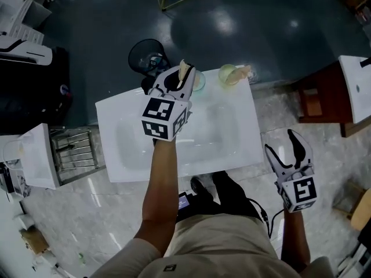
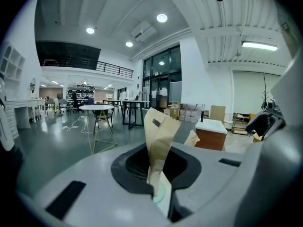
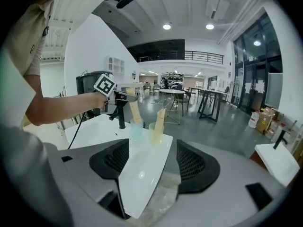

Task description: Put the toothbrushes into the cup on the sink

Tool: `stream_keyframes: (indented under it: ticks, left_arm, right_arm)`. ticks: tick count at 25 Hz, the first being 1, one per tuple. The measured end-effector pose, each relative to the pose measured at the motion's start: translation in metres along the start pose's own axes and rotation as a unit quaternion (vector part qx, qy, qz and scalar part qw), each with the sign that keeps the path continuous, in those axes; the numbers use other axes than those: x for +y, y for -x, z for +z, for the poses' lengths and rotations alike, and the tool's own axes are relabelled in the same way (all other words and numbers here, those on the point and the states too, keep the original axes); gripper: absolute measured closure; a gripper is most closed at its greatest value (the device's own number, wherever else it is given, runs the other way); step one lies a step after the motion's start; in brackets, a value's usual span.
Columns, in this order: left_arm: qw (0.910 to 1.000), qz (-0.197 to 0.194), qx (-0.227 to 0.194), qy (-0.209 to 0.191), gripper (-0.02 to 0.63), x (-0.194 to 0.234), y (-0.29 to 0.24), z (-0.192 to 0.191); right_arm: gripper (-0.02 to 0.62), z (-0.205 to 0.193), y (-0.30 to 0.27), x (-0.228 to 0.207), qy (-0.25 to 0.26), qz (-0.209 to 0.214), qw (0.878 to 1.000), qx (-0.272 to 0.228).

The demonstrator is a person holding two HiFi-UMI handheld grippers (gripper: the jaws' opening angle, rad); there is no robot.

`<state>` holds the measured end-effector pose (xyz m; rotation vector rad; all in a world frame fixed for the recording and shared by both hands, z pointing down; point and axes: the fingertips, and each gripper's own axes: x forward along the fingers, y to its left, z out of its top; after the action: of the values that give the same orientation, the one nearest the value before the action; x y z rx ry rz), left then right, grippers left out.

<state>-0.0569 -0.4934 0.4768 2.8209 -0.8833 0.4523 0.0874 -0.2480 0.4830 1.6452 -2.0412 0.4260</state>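
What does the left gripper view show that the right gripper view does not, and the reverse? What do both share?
Only the left gripper view: the left gripper close up, fingers shut on the paper-wrapped toothbrush. Only the right gripper view: the right gripper, open and empty, the white sink, the black faucet and the yellow-green cup. Both: that held toothbrush, the second wrapped toothbrush and the hall behind.

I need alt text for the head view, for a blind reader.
The left gripper holds a paper-wrapped toothbrush at a bluish cup on the white sink. A green cup beside it holds another; the right gripper hangs open, off the sink.
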Motion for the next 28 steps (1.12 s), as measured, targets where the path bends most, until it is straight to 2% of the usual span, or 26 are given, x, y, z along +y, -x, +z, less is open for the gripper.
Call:
stream_keyframes:
  ticks: [7,16,21,28]
  left_arm:
    - [0.999,0.012,0.042,0.001,0.574,0.011,-0.033,-0.043]
    - [0.9955,0.014,0.092,-0.019,0.574,0.005,-0.048,-0.069]
    - [0.995,0.027,0.088,-0.037,0.571,0.004,-0.043,-0.061]
    - [0.9931,0.045,0.078,-0.076,0.522,0.001,-0.036,-0.045]
  right_arm:
    - [0.287,-0.02,-0.035,-0.014,-0.01,0.017,1.0,0.013]
    - [0.287,-0.02,-0.047,-0.013,-0.009,0.028,0.999,0.013]
    - [0.287,-0.017,-0.04,-0.011,0.008,0.033,0.999,0.013]
    - [0.287,-0.016,-0.039,-0.003,0.01,0.046,0.999,0.001]
